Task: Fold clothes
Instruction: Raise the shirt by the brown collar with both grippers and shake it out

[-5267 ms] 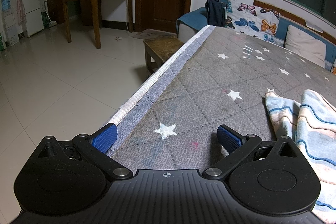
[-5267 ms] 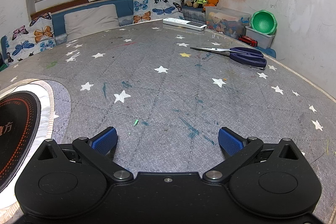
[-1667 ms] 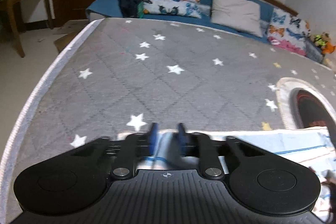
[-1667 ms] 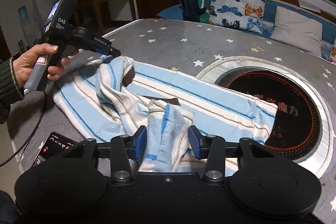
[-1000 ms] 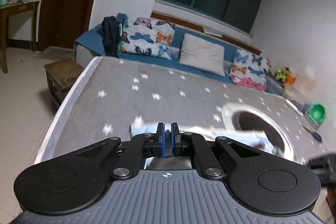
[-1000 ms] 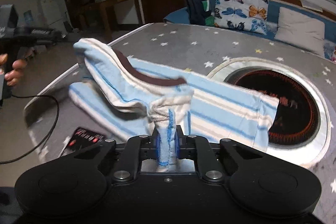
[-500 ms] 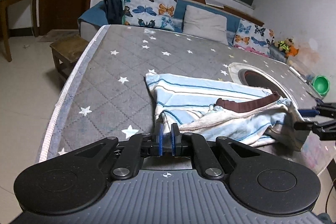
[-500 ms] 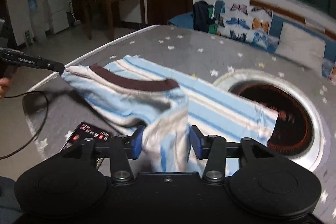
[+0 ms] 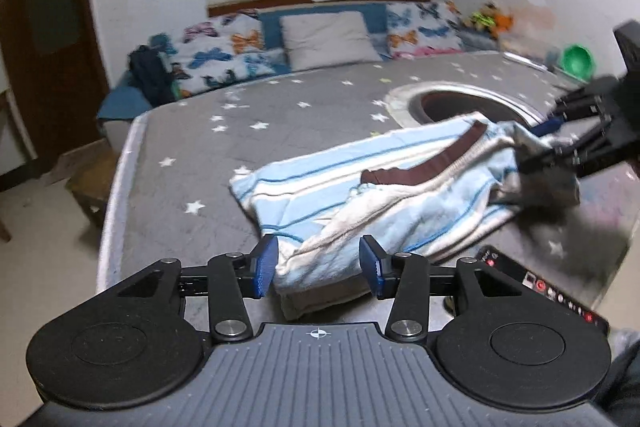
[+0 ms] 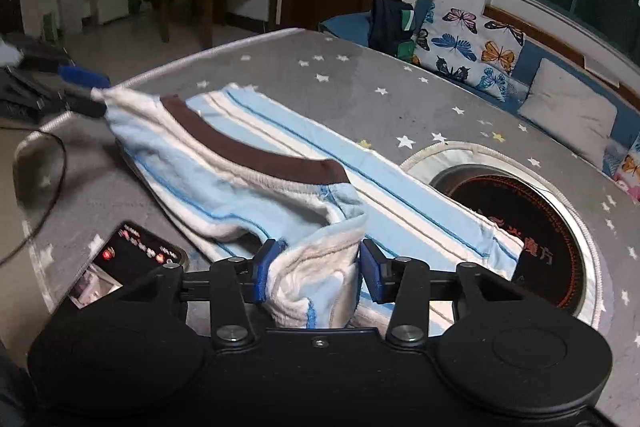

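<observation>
Striped garment (image 9: 400, 187) between both parted tongs (phone (image 10: 128, 259) clearer rightward).

The striped garment (image 9: 384, 195) is partly hidden in the left wrist view: its near edge drops behind the left gripper (image 9: 318, 265) and the gripper's body. Its far right end is smeared by motion blur, so whether the right gripper (image 9: 560, 143) is touching the cloth there cannot be told. That gripper is itself cut off by the picture's right edge. A phone (image 9: 540, 285) near the counter (image 9: 192, 155) edge is partly covered, its screen too small to read. In the right wrist view, the left gripper (image 10: 86, 91) is blurred and cropped at the left edge, and the garment's near fold sinks behind the right gripper's body.
</observation>
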Demonstrator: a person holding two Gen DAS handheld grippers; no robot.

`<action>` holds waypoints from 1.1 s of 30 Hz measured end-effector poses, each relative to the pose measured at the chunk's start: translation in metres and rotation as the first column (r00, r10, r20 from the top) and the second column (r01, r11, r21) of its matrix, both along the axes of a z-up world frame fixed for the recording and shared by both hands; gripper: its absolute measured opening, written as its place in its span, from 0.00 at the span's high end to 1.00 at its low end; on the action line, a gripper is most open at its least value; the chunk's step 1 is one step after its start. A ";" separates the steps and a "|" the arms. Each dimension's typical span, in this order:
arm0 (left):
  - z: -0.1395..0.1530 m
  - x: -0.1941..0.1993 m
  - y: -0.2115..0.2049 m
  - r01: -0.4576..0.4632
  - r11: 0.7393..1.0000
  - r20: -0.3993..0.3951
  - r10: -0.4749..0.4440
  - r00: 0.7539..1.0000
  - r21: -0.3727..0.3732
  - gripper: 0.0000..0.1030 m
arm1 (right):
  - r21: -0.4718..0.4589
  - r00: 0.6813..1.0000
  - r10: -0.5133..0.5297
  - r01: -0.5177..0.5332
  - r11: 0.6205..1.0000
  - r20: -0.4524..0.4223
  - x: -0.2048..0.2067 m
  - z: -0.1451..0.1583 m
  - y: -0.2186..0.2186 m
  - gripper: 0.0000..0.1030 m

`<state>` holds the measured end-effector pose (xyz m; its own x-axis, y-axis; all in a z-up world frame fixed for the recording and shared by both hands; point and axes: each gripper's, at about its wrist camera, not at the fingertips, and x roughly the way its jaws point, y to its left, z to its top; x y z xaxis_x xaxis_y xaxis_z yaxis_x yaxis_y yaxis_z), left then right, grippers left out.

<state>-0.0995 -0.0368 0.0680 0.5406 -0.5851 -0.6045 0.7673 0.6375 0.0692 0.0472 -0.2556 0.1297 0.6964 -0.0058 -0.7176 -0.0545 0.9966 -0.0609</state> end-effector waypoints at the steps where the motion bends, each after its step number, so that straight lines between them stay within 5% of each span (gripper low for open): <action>1: -0.002 0.002 -0.001 0.011 1.000 -0.001 -0.011 1.000 0.006 0.55 | 0.001 1.000 0.002 -0.002 1.000 0.006 0.001 0.001 0.001 0.53; 6: -0.009 0.001 -0.008 0.071 0.997 0.001 -0.071 0.998 0.027 0.58 | -0.041 1.000 -0.004 0.003 0.999 -0.031 0.014 -0.003 0.007 0.50; 9: -0.013 0.001 -0.012 0.106 0.994 0.001 -0.106 0.994 0.040 0.69 | -0.049 0.997 -0.009 0.006 0.999 -0.079 0.017 -0.007 0.004 0.52; 11: -0.016 0.001 -0.014 0.128 0.991 0.000 -0.128 0.992 0.046 0.83 | -0.047 0.995 -0.012 0.007 0.999 -0.104 0.016 -0.008 0.002 0.65; 14: -0.016 0.004 -0.019 0.144 0.989 -0.007 -0.144 0.990 0.040 0.91 | -0.059 0.994 0.000 -0.006 0.998 -0.105 0.012 -0.002 -0.001 0.87; 21: 0.012 0.045 -0.031 0.036 0.998 -0.013 -0.037 0.999 -0.045 0.93 | -0.146 0.999 0.021 -0.026 0.989 -0.038 0.028 0.033 -0.017 0.93; 29: 0.108 0.140 -0.073 -0.132 0.969 0.060 0.147 0.987 -0.211 0.94 | -0.390 0.983 0.035 0.038 0.920 0.178 0.112 0.104 -0.047 0.93; 33: 0.179 0.164 -0.093 -0.173 0.928 0.173 0.239 0.955 -0.329 0.94 | -0.468 0.921 0.041 0.158 0.869 0.387 0.142 0.167 -0.059 0.93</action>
